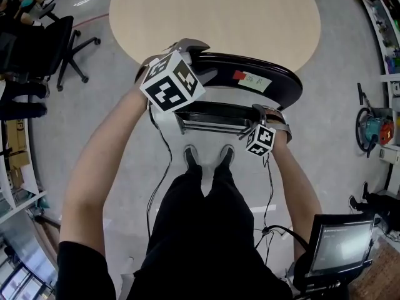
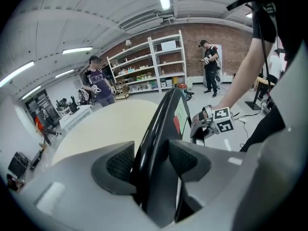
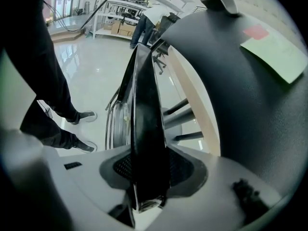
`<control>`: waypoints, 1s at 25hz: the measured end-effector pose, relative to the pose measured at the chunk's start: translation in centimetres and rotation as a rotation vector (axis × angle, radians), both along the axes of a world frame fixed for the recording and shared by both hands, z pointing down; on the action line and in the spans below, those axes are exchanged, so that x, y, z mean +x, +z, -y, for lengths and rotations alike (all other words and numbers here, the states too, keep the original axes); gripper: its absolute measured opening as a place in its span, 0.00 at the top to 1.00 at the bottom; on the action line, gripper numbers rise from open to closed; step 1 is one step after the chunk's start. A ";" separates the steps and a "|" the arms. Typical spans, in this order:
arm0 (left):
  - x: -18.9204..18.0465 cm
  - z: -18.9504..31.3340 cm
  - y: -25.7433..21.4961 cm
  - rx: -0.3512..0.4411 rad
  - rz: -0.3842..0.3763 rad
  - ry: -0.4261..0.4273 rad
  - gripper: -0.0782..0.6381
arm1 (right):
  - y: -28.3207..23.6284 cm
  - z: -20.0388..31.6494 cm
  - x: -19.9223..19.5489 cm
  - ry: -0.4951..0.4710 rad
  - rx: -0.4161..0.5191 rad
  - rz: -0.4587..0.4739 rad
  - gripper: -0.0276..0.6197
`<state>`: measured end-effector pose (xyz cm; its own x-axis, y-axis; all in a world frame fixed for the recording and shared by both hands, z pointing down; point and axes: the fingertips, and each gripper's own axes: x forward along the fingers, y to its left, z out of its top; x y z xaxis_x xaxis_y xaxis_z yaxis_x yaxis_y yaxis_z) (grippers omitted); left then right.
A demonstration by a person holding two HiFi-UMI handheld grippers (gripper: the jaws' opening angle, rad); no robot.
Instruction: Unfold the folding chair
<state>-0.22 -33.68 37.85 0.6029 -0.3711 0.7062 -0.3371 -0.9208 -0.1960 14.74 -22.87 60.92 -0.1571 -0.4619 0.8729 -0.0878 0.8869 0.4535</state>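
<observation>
folding chair (image 1: 284, 83): part-folded, upright, at near edge of round table (image 1: 212, 11) | left gripper (image 2: 151, 160): clamped on backrest rim (image 2: 161, 114), left end | right gripper (image 3: 144, 170): clamped on seat edge (image 3: 142, 105), right | floor (image 1: 125, 142) open both sides; office chair (image 1: 59, 42) far left

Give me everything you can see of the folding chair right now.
The folding chair is glossy black, plastic by the look, on chromed tubing. Its curved backrest bears a pale green label and a small red one. It stands upright between the person's shoes and the round table, seat close to the backrest, not folded down. The left gripper clamps the backrest's edge, the right gripper the seat's edge.
</observation>
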 end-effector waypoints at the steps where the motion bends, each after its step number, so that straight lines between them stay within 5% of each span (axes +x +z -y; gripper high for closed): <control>1: 0.0 -0.1 0.0 0.012 -0.008 0.007 0.57 | -0.1 -0.4 0.0 -0.003 0.003 -0.004 0.72; 13: 0.7 -5.1 -0.5 0.092 -0.061 0.059 0.57 | -0.3 -8.8 0.7 0.028 0.073 -0.087 0.72; 25: -0.6 -8.2 -0.9 0.107 -0.056 0.015 0.56 | -0.4 -15.1 -0.6 -0.017 0.191 -0.058 0.72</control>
<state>-0.85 -25.49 36.90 0.6466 -0.4327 0.6283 -0.3363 -0.9009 -0.2744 14.09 -7.75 60.54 -0.1182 -0.6180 0.7772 -0.0425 0.7851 0.6179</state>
